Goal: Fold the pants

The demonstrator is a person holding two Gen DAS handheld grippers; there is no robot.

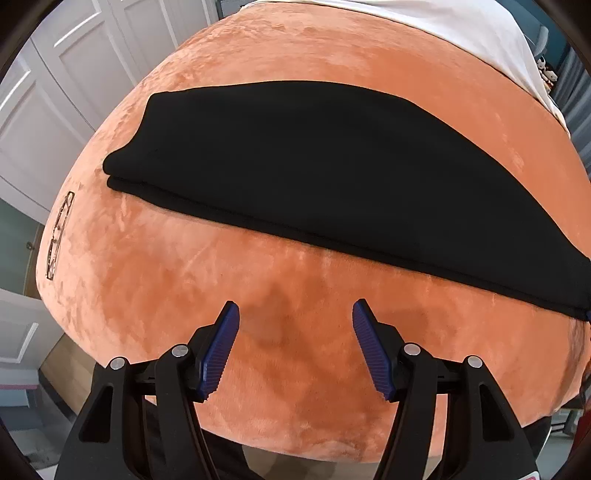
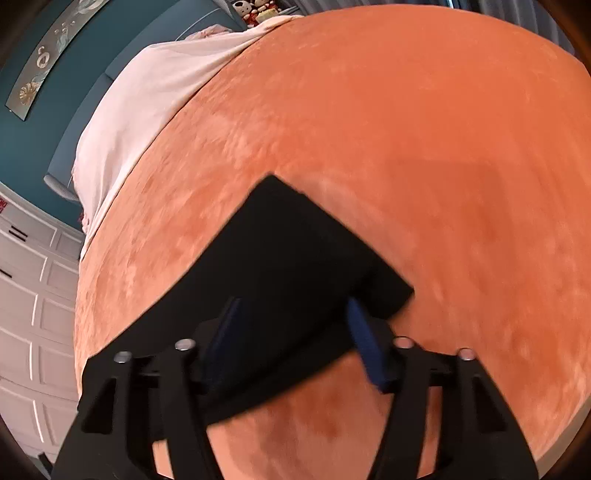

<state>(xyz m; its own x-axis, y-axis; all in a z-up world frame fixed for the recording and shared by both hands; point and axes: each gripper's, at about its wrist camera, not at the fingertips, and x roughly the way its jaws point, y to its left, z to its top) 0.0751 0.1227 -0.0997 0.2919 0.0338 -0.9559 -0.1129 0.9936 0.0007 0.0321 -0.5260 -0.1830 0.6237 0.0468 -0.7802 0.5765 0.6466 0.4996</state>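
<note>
Black pants (image 1: 295,158) lie folded into a long band across an orange plush blanket (image 1: 280,369); two stacked layers show at their left end. My left gripper (image 1: 295,303) hovers open over bare blanket just in front of the pants, with nothing between its blue pads (image 1: 218,354). The right wrist view shows one squared end of the pants (image 2: 295,251) lying flat on the blanket (image 2: 443,147). My right gripper (image 2: 291,302) stands open over that end, its blurred pads (image 2: 365,343) apart and not pressing the cloth.
A white sheet (image 1: 424,26) covers the bed beyond the blanket, also the pale sheet (image 2: 140,110). White panelled cupboard doors (image 1: 55,92) stand to the left, past the bed's edge. A teal wall (image 2: 37,129) is behind the bed.
</note>
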